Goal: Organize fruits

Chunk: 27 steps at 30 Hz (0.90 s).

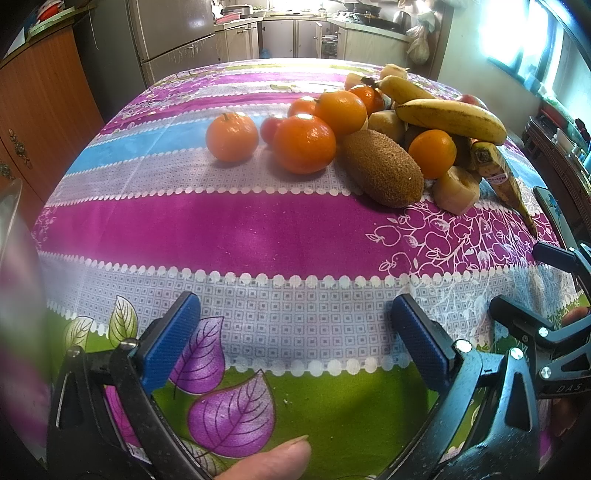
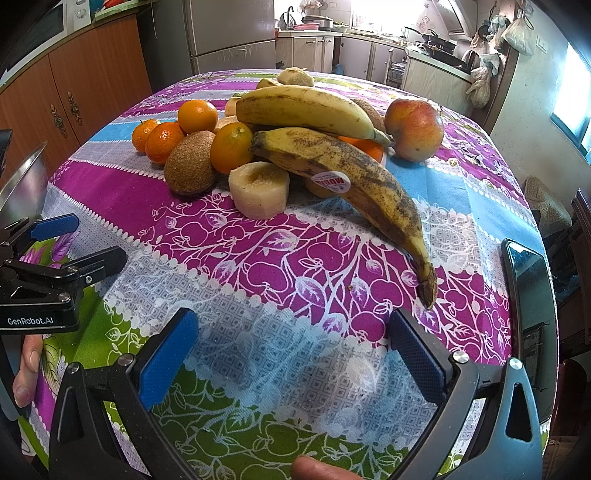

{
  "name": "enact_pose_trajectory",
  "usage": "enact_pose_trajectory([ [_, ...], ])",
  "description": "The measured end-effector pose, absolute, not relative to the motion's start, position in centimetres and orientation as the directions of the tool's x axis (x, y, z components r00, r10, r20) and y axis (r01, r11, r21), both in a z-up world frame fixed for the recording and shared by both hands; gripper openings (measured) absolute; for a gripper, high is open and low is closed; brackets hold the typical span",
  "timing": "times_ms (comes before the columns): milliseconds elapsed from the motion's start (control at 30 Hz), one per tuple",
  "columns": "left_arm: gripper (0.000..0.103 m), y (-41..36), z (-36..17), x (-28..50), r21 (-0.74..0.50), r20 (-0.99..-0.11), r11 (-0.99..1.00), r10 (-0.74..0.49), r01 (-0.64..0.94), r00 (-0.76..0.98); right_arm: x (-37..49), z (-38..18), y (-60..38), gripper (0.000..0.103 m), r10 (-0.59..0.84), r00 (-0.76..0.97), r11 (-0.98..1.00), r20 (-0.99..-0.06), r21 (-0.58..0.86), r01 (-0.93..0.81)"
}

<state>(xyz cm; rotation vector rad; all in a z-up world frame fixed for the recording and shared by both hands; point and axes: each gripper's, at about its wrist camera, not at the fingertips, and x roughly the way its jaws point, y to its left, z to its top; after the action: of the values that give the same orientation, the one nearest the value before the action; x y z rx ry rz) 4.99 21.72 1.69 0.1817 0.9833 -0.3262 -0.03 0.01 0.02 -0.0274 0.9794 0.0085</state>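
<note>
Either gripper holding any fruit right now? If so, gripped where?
Nothing is held. The left gripper and right gripper both have jaws wide open over bare tablecloth, short of the fruit pile.

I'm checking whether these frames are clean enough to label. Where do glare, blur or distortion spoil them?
Left wrist view: the window is blown out, the left edge is smeared, and the tablecloth bulges from the fisheye. Right wrist view: glare at the far kitchen window, highlights on the oranges, but the spotted banana is sharp.
</note>
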Motion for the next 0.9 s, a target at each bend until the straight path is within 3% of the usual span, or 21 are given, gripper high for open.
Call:
enact_pose_trajectory([
  [900, 0.103, 21.87, 1.43, 4.23, 0.004, -0.841, 0.931, -0.195, 0.366, 0.505, -0.03, 0.02, 0.02, 0.103, -0.005, 0.558, 1.0, -0.83, -0.02, -0.02],
])
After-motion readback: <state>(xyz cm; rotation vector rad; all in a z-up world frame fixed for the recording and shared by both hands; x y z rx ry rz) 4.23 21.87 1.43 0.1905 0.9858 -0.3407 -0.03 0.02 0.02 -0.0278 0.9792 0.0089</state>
